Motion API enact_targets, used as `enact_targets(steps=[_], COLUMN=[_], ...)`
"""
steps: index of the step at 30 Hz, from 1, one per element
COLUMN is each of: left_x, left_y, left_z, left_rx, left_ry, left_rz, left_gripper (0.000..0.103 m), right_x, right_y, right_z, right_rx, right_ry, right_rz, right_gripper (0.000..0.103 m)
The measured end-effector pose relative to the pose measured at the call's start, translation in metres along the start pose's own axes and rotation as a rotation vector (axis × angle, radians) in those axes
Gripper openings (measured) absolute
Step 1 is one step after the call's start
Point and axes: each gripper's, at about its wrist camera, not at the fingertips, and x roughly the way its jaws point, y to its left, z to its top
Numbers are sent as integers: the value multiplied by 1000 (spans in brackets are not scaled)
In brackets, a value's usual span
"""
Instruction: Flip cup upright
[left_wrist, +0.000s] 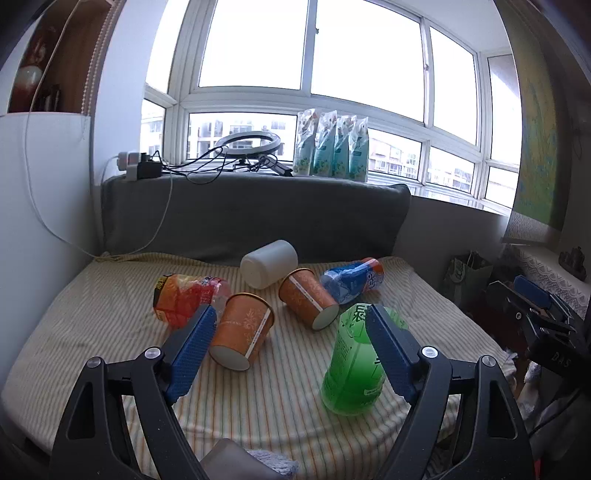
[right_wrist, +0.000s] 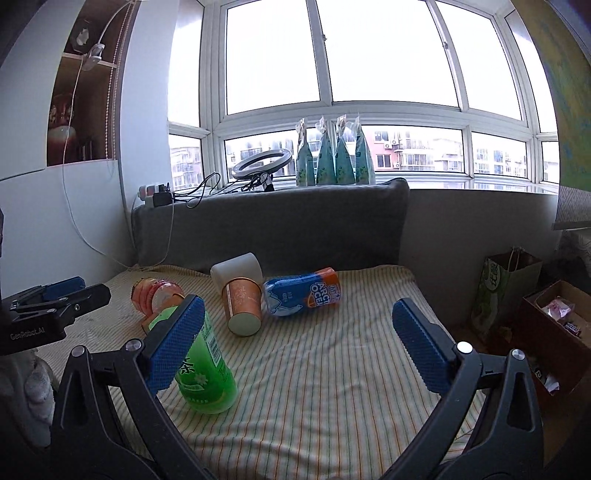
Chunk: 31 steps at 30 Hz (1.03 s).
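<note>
Two orange paper cups lie on their sides on the striped cloth. The nearer cup has its white base toward me, just right of my left gripper's left pad. The second orange cup lies further back. A white cup lies on its side behind them. My left gripper is open and empty, hovering above the cloth in front of the cups. My right gripper is open and empty, right of the cups.
A green bottle stands near the front. A blue bottle and a red-orange bottle lie on the cloth. A grey cushion backs it. A paper bag and a box stand at right.
</note>
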Motion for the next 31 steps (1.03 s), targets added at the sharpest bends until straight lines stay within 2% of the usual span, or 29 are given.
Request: enact_targets(steps=[18,31], left_x=[-4,0], left_y=[-3,4], left_z=[3,3], left_rx=[19,12], left_ry=[-29,-27], left_rz=[24,41], left_gripper=[83,83], right_x=[-1,12], right_y=[1,8], right_z=[-2,-12], right_rx=[-3,-40], right_ry=[6,62], right_rz=[3,46], right_gripper=[103,103])
